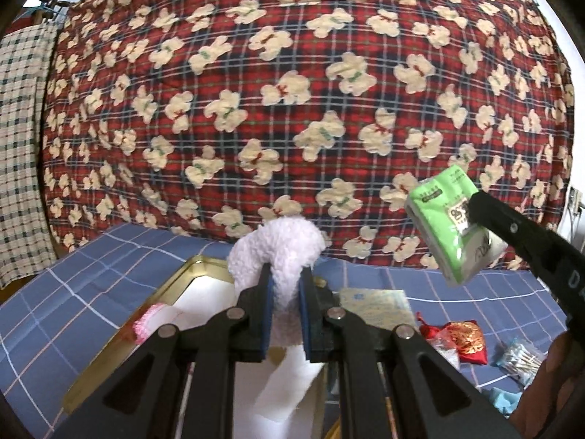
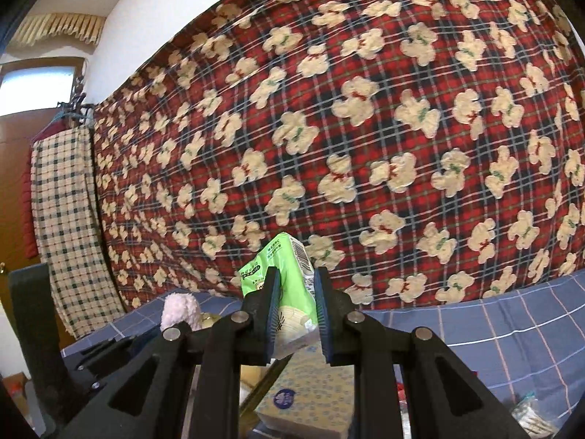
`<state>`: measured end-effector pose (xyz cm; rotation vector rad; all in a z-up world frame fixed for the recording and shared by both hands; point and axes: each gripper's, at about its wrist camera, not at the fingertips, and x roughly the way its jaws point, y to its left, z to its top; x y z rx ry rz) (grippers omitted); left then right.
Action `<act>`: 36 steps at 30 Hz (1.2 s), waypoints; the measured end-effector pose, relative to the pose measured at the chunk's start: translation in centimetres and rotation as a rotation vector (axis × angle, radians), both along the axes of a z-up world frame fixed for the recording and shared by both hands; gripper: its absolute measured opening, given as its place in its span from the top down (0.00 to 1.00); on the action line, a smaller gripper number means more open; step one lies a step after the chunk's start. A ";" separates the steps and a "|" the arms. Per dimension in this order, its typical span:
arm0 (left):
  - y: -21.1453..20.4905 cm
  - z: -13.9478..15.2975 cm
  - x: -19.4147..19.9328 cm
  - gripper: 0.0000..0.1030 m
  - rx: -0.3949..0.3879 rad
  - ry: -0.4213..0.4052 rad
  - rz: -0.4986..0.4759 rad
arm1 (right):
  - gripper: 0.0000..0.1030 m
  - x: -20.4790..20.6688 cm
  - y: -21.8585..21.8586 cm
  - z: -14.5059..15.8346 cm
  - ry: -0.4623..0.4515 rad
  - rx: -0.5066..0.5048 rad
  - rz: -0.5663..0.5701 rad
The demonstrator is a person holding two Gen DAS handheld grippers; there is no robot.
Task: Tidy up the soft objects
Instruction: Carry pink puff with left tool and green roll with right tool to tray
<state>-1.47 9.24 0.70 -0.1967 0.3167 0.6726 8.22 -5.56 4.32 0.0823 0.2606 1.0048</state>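
Note:
My left gripper [image 1: 284, 280] is shut on a fluffy pale pink cloth [image 1: 281, 245], whose top bulges above the fingers and whose tail hangs down between them. It hangs over a gold-rimmed tin tray [image 1: 109, 347] with a white lining and a pink knitted item [image 1: 151, 320]. My right gripper [image 2: 297, 285] is shut on a green tissue pack [image 2: 289, 274], held up in the air. From the left wrist view that tissue pack [image 1: 448, 226] shows at the right, pinched by the right gripper's black finger [image 1: 512, 226]. The pink cloth [image 2: 181, 309] appears low left in the right wrist view.
A blue checked sheet [image 1: 73, 292] covers the bed, with a red plaid bear-print blanket [image 1: 292, 91] behind. On the sheet lie a patterned tissue packet [image 1: 376, 303], a red embroidered pouch [image 1: 464, 340] and a bag of cotton swabs [image 1: 519, 360]. A checked cloth [image 2: 65, 226] hangs at left.

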 end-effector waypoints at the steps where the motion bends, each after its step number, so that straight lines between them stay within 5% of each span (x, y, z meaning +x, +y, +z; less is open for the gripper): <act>1: 0.1 -0.1 0.0 0.90 0.001 0.007 0.009 | 0.80 -0.3 0.4 -0.1 -0.002 -0.009 0.013; 36: 4.2 -1.8 -3.1 0.90 -0.084 0.055 0.185 | 0.80 -3.3 5.6 -2.8 0.025 -0.177 0.179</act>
